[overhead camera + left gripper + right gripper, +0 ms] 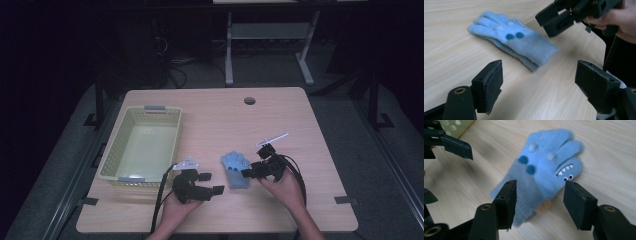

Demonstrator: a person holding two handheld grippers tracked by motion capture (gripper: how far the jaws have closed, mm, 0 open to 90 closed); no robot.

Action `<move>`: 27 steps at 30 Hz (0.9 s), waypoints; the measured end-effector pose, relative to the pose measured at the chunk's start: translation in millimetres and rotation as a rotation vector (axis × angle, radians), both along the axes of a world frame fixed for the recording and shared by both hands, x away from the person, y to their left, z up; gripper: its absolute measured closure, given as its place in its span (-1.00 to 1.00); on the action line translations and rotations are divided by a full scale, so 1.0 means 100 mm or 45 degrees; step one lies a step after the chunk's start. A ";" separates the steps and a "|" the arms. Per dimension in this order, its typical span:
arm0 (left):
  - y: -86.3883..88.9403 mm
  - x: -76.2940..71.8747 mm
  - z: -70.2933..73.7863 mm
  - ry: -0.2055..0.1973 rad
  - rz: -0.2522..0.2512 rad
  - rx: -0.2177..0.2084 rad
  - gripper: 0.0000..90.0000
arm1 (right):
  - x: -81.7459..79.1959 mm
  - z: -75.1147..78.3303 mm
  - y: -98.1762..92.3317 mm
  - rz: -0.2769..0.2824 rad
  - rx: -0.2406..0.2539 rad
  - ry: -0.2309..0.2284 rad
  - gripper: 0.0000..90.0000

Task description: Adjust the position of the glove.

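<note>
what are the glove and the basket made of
Glove: looks like soft knitted fleece or wool, matte and fuzzy at the edges. Basket: probably moulded plastic, pale yellow-green with a slight sheen and walls pierced by regular holes.

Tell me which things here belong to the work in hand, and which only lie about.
In the work:
- glove, flat on the table
- right gripper, open, over the cuff end
- left gripper, open, short of the glove

Lying about:
- basket at the table's left; whether it is part of the work cannot be told
- thin white stick beyond the right gripper
</note>
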State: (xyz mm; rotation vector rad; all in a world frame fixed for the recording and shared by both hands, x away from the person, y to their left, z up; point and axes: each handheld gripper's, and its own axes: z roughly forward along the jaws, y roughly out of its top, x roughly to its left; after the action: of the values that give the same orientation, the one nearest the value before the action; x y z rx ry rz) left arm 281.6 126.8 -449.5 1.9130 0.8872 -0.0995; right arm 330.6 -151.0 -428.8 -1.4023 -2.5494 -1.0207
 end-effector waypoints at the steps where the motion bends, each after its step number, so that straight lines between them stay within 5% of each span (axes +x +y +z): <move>1: -0.03 0.03 0.01 0.020 0.014 -0.006 -0.49 | -0.01 -0.02 0.00 -0.008 0.008 0.006 -0.05; 5: -0.09 0.09 0.00 0.054 0.072 0.025 -0.47 | -0.02 -0.04 -0.03 -0.029 0.068 0.000 -0.02; 9: -0.14 0.19 -0.06 0.162 0.108 0.016 -0.43 | -0.03 -0.09 -0.08 -0.086 0.100 0.031 -0.02; 17: -0.22 0.31 -0.17 0.336 0.179 -0.111 -0.14 | -0.05 -0.19 -0.11 -0.131 0.157 0.042 0.01; 27: -0.31 0.37 -0.26 0.398 0.198 -0.111 0.12 | -0.09 -0.28 -0.15 -0.148 0.206 0.056 0.09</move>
State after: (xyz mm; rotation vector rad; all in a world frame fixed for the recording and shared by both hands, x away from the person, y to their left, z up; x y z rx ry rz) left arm 319.0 95.3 -475.3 1.7677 1.2169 -0.3454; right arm 322.0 -165.7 -457.2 -1.5243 -2.3198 -1.1706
